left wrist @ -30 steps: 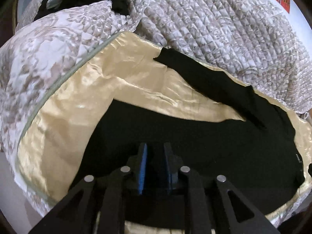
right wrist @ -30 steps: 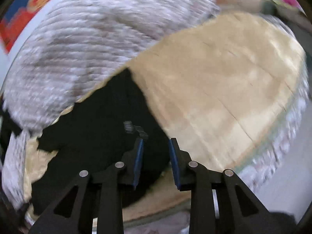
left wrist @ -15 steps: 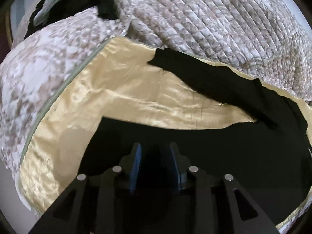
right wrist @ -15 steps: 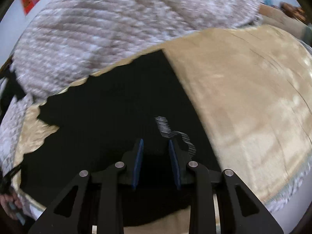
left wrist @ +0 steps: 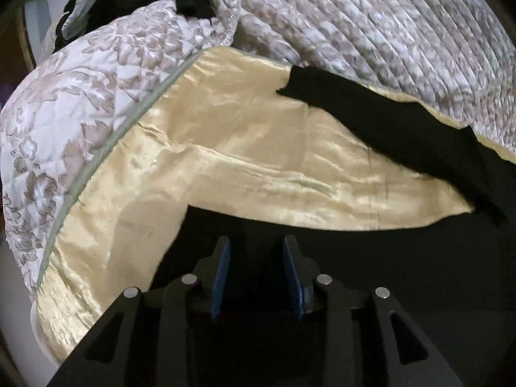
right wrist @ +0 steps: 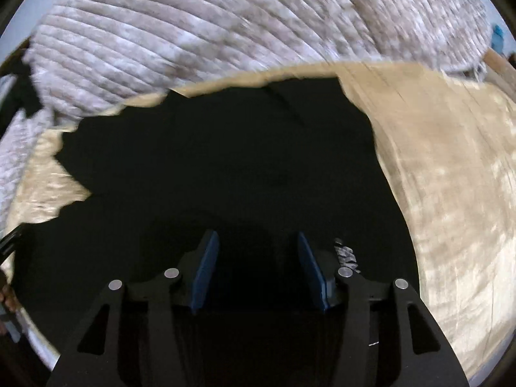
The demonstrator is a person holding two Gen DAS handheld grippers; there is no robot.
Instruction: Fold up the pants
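Left wrist view: black pants (left wrist: 371,258) lie spread on the satin sheet (left wrist: 225,161) of the bed, legs splayed. Left gripper (left wrist: 256,274) and right gripper (right wrist: 258,271) hover over them, fingers released, empty. Soft, limp, light cloth; best pinched at hem or waistband.

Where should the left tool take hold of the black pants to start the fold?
Grip the near leg's cuff edge of the black fabric pants, coming from the left over the gold satin sheet. That squared hem lies flat and exposed just ahead of the open left tool.
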